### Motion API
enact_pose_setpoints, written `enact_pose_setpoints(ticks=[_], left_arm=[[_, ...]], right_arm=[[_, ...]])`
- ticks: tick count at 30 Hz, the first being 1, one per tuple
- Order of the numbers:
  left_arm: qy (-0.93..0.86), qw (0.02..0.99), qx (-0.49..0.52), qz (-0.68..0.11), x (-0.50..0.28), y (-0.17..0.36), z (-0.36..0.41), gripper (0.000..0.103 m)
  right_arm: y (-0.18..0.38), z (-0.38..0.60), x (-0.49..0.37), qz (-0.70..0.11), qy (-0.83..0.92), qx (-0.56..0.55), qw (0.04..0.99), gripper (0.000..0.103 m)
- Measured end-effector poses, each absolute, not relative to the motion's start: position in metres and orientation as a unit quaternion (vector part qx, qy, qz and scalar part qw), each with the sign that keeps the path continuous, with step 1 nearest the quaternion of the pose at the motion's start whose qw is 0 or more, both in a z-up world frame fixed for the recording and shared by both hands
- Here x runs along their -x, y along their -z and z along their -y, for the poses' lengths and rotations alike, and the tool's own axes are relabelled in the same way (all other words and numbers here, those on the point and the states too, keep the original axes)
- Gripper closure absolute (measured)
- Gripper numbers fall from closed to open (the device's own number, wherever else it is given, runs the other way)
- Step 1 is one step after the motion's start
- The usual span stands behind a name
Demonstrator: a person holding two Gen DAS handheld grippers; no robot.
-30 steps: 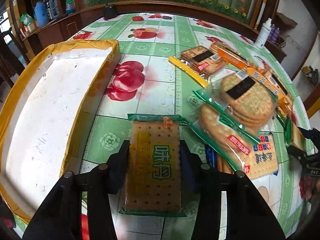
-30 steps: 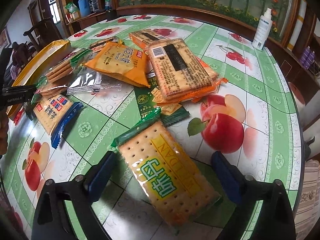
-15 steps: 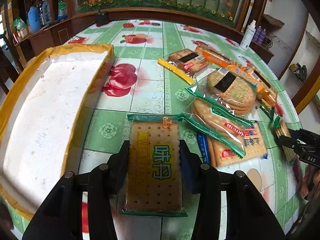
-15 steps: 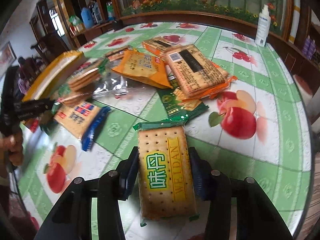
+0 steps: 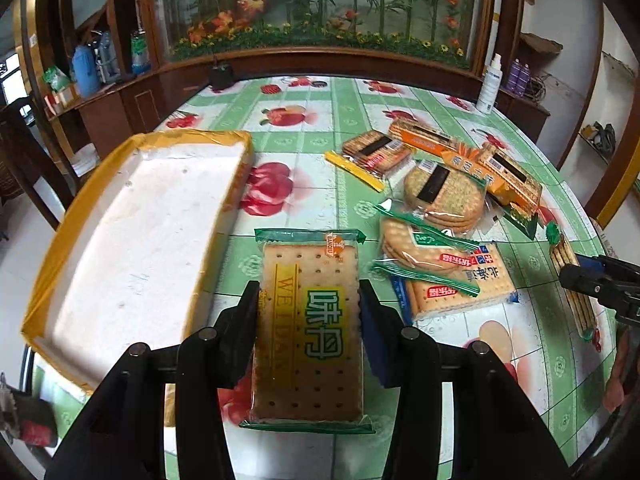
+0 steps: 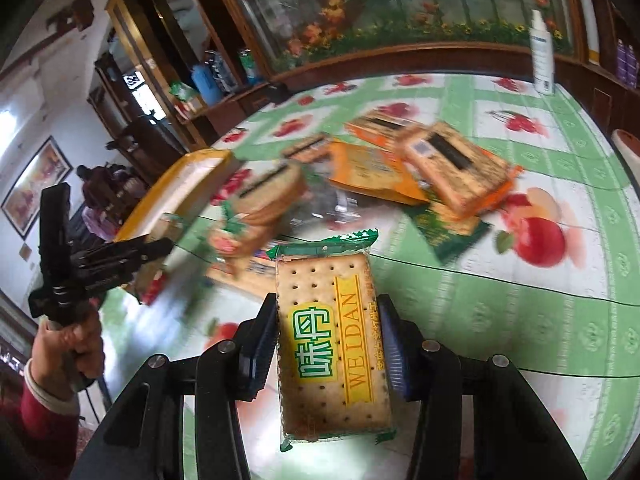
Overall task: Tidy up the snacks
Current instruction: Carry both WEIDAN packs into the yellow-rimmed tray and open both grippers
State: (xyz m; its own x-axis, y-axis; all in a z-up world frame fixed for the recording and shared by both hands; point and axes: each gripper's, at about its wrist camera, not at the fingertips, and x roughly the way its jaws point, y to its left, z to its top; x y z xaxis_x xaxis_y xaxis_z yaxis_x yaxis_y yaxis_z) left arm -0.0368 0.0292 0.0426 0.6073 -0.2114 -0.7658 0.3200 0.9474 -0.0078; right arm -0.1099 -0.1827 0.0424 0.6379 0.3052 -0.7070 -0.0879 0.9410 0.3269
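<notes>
My left gripper (image 5: 309, 292) is shut on a green-edged Weidan cracker pack (image 5: 310, 320), held lengthwise above the tablecloth just right of the white foam tray (image 5: 140, 232). A second, matching cracker pack (image 6: 332, 340) sits between the pads of my right gripper (image 6: 328, 308), which is shut on it and has it lifted off the table. In the left wrist view the right gripper (image 5: 592, 280) shows at the far right edge. In the right wrist view, a hand (image 6: 68, 340) holds the left gripper (image 6: 158, 246) at the left.
A pile of snack packs lies on the fruit-print table: round crackers (image 5: 444, 196), a blue-edged pack (image 5: 460, 284), orange packs (image 5: 500, 172) and a green pack (image 6: 448, 228). A white bottle (image 5: 490, 84) stands at the far rim. Wooden cabinets ring the table.
My right gripper has closed on the cracker pack that lay on the table and lifted it, swinging left. The left gripper has risen with its pack.
</notes>
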Motion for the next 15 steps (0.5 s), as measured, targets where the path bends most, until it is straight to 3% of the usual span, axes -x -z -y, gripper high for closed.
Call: enact_pose_setpoints(ticks=[15], left_arm=[[0.094, 0.919, -0.02, -0.382, 0.035, -0.07, -0.104, 0.058]], right_arm=[[-0.072, 0.09, 0.069, -0.383, -0.204, -0.14, 0.89, 0.055]])
